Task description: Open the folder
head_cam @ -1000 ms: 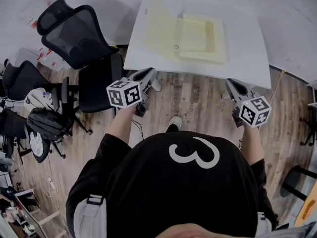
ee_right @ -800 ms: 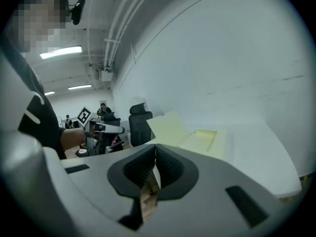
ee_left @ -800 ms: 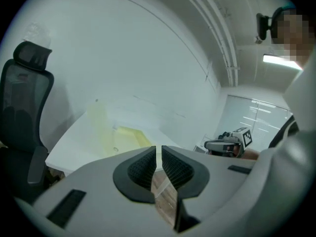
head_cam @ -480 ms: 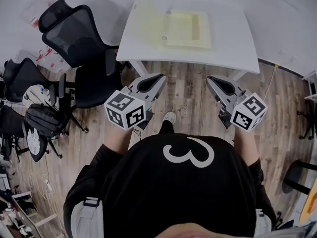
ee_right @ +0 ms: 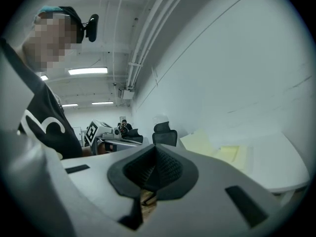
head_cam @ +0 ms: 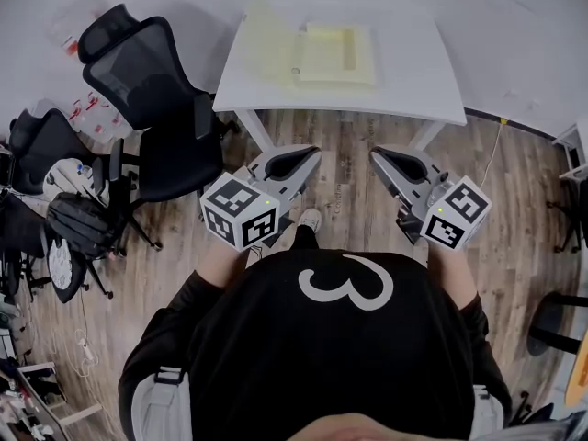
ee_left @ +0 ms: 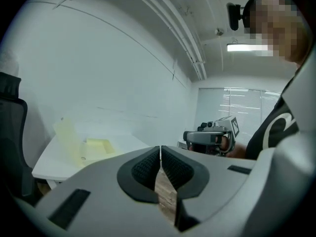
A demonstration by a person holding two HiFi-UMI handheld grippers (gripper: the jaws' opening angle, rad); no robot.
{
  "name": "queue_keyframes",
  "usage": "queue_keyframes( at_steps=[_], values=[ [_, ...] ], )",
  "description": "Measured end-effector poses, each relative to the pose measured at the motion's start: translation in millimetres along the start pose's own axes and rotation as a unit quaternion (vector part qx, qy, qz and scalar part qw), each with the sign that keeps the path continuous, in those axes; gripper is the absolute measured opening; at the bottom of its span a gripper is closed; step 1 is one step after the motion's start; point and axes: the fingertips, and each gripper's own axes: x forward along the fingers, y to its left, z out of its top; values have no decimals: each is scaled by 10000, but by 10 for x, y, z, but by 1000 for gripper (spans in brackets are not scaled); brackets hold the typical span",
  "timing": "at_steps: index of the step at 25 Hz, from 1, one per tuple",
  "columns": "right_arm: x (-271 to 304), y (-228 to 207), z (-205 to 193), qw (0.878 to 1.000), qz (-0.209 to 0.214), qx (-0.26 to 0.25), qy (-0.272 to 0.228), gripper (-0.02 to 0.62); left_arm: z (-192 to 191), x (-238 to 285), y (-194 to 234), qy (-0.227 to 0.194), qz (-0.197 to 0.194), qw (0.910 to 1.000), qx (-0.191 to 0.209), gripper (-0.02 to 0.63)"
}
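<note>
- Folder (head_cam: 317,55) is lying open on the white desk (head_cam: 432,85), straight ahead of both tool tips and well apart from them.
- It's pale yellow, and its flap (head_cam: 262,35) on the left tool's side is tilting up off the desk.
- In the left gripper view the folder (ee_left: 96,146) is sitting ahead and left of the jaws. In the right gripper view it (ee_right: 224,152) is showing ahead and right of them.
- Left tool (head_cam: 310,154): jaws pressing together, pinching nothing.
- Right tool (head_cam: 378,154): jaws also pressing together, nothing between the pads.
- Both tools are hanging over the wood floor (head_cam: 344,200), short of the desk's near edge. They are pointing toward the desk, with the tips angling slightly toward each other.
- Black office chair (head_cam: 138,72) is standing off the left tool's outer side, beside the desk.
</note>
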Motion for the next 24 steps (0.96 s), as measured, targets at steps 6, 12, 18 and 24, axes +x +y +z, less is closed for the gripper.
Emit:
queue_keyframes(
  at_steps=[6, 12, 18, 24],
  values=[
    [-40, 154, 29, 9999, 152, -26, -4, 25, 110, -36, -173, -115, -46, 9998, 135, 21],
    [-33, 182, 57, 9997, 228, -47, -23, 25, 207, -79, -212, -201, 12, 9996, 217, 21],
    [-37, 202, 75, 9995, 312, -80, 38, 25, 231, -68, -272, -154, 18, 9995, 287, 21],
    [-149, 159, 99, 9995, 302, -49, 24, 25, 270, -5, -364, -134, 49, 9992, 368, 21]
  ],
)
